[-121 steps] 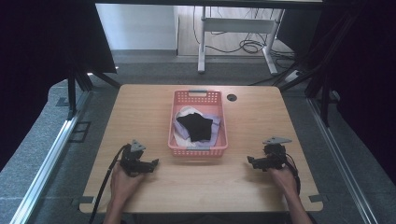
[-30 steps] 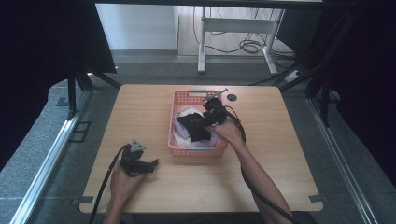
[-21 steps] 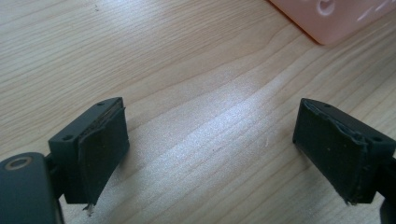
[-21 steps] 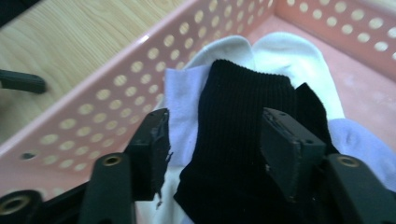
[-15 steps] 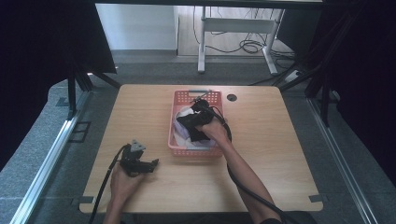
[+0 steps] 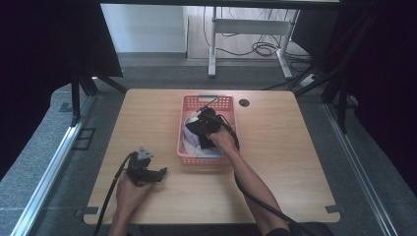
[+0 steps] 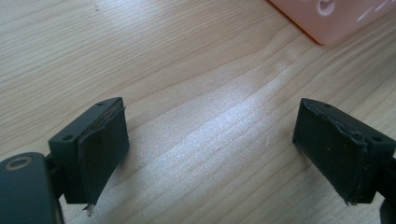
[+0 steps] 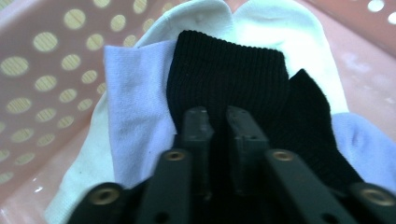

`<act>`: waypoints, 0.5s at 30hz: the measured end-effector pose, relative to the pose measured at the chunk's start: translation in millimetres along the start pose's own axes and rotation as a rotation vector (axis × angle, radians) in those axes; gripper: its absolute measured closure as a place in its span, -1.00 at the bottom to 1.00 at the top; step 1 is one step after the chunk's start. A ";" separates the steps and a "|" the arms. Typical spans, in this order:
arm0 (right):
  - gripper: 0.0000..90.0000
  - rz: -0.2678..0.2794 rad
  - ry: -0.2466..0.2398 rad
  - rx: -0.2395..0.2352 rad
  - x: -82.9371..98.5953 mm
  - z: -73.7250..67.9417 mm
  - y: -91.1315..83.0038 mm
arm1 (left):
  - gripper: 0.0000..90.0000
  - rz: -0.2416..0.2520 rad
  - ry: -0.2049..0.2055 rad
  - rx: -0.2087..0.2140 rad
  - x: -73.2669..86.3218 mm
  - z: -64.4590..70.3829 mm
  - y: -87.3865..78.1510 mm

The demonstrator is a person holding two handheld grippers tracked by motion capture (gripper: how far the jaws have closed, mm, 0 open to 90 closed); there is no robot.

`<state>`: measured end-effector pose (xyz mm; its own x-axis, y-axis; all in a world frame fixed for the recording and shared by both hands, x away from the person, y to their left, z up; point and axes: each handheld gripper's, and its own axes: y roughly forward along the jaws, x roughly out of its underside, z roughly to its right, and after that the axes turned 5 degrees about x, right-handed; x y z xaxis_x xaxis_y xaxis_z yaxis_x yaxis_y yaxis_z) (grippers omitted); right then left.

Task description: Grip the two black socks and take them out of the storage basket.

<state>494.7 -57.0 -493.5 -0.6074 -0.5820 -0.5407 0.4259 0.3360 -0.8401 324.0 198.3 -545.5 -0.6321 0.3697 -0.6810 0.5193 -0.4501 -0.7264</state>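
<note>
- The right gripper (image 6: 205, 124) is down inside the pink basket (image 6: 222, 103), its 2 jaws drawn nearly together on a fold of the black ribbed sock (image 8: 229, 79). From the right gripper view the pinch looks to sit on the near part of the sock, with the far edge of the ribbed cloth free.
- That black sock lies on top of the heap, over a pale lilac sock (image 8: 133, 93) and a white sock (image 8: 261, 23), in the middle of the basket.
- To do this lift well, I'd say rise straight up and slowly: the knit is soft and the bite looks shallow, so a jerk could pull it out of the jaws.
- Watch that the lilac cloth beside the left jaw is not caught too; I cannot tell for sure whether the pinch has 1 layer or 2.
- Keep clear of the basket's perforated wall (image 8: 42, 60) on the way out, or the light basket may drag or tip.
- The left gripper (image 6: 147, 173) rests on the wooden table (image 7: 187, 70) near the person's edge, jaws wide apart and holding nothing, with the basket's corner (image 7: 327, 23) just ahead. It could steady the rim if the basket shifts.
</note>
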 end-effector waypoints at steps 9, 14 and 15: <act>0.84 0.077 0.013 -0.019 -6.1 3.3 -30.0 | -0.78 0.000 0.000 0.000 0.0 0.0 0.1; 0.84 0.123 0.012 -0.036 -10.9 4.3 -49.9 | -0.78 0.001 0.000 0.000 0.0 -0.1 0.1; 0.84 0.132 0.008 -0.041 -11.8 4.6 -53.8 | -0.78 0.001 0.000 0.000 0.0 -0.1 0.1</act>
<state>482.0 -71.5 -441.7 -0.5537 -0.5249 -0.6465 0.4748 0.4388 -0.7629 324.1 198.3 -545.6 -0.6314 0.3692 -0.6820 0.5199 -0.4510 -0.7255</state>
